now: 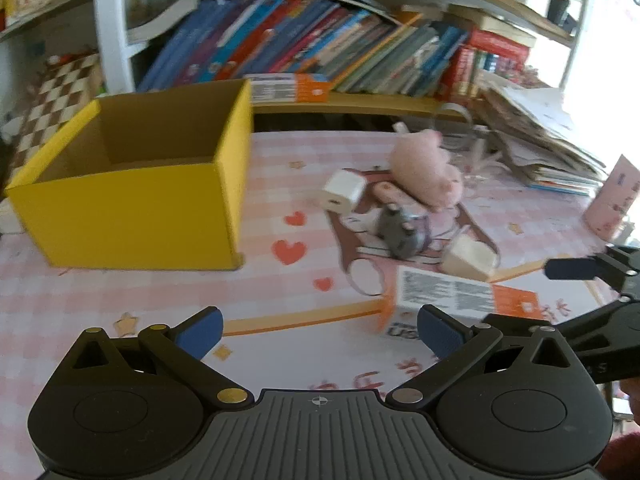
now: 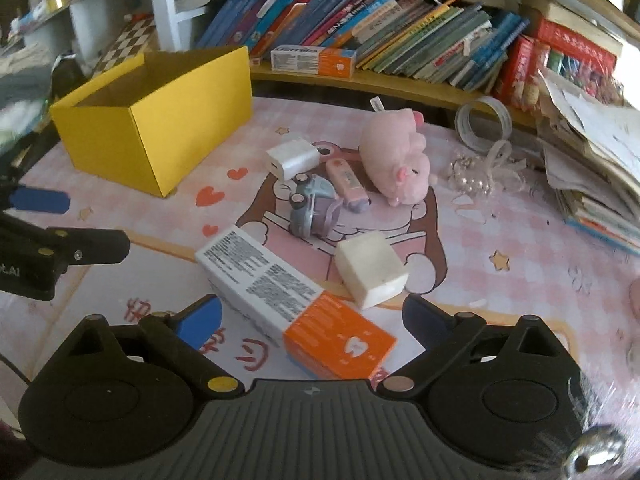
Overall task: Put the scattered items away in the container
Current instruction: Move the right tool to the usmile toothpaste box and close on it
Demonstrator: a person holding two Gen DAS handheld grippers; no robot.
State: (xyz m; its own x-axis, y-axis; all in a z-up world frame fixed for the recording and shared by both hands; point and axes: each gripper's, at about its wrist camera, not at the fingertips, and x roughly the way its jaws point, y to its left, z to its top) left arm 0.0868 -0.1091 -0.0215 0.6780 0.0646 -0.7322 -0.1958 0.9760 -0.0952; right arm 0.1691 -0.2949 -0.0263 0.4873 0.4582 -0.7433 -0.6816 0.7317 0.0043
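Observation:
An open yellow box (image 1: 132, 196) (image 2: 160, 108) stands on the table at the left. Scattered to its right lie a pink plush pig (image 2: 396, 156) (image 1: 424, 172), a white charger (image 2: 292, 158) (image 1: 344, 192), a pink tube-like item (image 2: 348, 184), a grey-purple toy car (image 2: 314, 210) (image 1: 400, 228), a cream block (image 2: 370, 270) (image 1: 468, 258) and a white-orange toothpaste carton (image 2: 296, 304) (image 1: 464, 296). My right gripper (image 2: 312, 316) is open, its jaws on either side of the carton's orange end. My left gripper (image 1: 318, 332) is open and empty over the table, in front of the box.
A shelf of leaning books (image 2: 400, 28) runs along the back, with a second toothpaste carton (image 2: 312, 60) on its ledge. A messy stack of papers and books (image 2: 592, 168) lies at the right. A tape roll (image 2: 484, 120) and a bead string (image 2: 476, 176) lie near the pig.

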